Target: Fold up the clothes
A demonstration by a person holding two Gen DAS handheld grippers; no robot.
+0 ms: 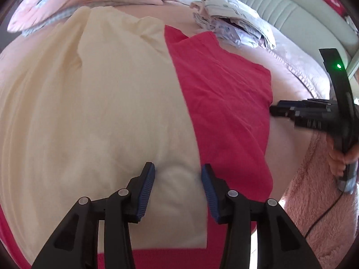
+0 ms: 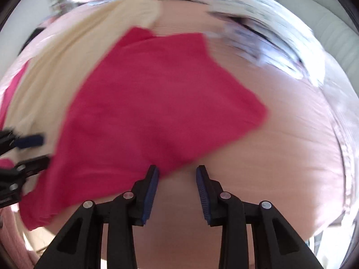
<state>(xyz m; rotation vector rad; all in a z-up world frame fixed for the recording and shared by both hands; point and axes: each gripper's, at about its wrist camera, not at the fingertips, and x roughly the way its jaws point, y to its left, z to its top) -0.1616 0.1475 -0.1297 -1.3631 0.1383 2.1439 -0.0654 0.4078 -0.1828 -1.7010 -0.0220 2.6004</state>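
The red cloth (image 1: 222,103) lies flat on the pink bed (image 1: 289,94), partly on top of a pale yellow cloth (image 1: 101,103). The left gripper (image 1: 178,174) is wide open over the yellow cloth. The right gripper (image 2: 177,174) is wide open at the red cloth's near edge. No writing can be read.

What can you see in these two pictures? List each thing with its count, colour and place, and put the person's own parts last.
red garment: 1, red, spread on the bed, right of the cream one
cream garment: 1, pale yellow, overlapping the red one's left part
bed sheet: 1, pink, under both
patterned bedding: 1 heap, white-grey, far end
headboard: 1, grey-green, far right
left gripper: 1, black with blue pads, open over cream garment
right gripper: 1, same, open at red garment's edge
hand: 1, holding right gripper
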